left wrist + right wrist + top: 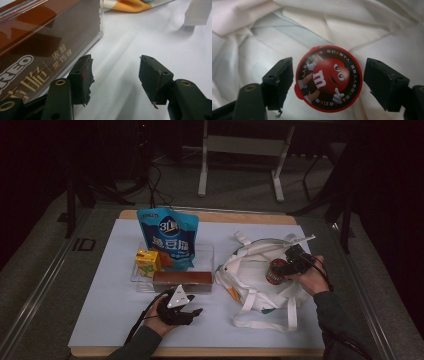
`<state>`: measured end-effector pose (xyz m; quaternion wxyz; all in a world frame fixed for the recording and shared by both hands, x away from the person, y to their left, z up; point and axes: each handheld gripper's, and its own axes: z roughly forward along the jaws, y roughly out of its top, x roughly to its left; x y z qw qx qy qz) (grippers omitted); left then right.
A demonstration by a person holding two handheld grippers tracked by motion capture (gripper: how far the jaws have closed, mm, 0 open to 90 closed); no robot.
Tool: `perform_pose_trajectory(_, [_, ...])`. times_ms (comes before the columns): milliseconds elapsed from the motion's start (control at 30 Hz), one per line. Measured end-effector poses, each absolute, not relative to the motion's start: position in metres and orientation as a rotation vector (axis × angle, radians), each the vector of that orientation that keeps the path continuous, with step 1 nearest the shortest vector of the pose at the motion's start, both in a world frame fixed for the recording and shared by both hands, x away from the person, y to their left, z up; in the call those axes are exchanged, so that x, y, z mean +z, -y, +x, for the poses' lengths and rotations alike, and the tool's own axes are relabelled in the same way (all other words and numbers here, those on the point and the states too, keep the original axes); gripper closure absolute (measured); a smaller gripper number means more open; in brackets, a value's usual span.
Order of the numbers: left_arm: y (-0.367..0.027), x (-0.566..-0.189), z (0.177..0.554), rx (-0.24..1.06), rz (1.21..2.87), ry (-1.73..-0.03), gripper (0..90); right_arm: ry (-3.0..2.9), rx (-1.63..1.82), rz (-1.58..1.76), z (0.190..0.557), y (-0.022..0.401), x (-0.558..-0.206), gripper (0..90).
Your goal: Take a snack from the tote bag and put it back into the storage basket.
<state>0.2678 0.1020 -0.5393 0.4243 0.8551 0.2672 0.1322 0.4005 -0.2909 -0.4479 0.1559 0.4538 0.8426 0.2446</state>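
We see the right gripper [328, 81] over the white tote bag [250, 280], its jaws standing apart on either side of the red candy tub [328, 78] without pressing it (a clear gap shows at the right jaw). The tub lies on the bag's cloth, lid facing the gripper. The left gripper [115, 75] rests low over the white table mat [140, 37], jaws apart with nothing between them, just beside the brown biscuit box [40, 42].
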Motion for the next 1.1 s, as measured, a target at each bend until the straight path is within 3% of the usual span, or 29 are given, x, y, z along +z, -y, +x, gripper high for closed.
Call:
perform_pose_trajectory(533, [-0.102, -0.539, 0.268, 0.331, 2.141, -0.667, 44.4, -2.483, 0.552, 1.331, 0.411, 0.282, -0.467, 24.5])
perform_pose_trajectory(1100, [-0.102, -0.539, 0.268, 0.331, 2.142, -0.666, 44.4, -2.538, 0.55, 1.21, 0.408, 0.27, -0.46, 25.3])
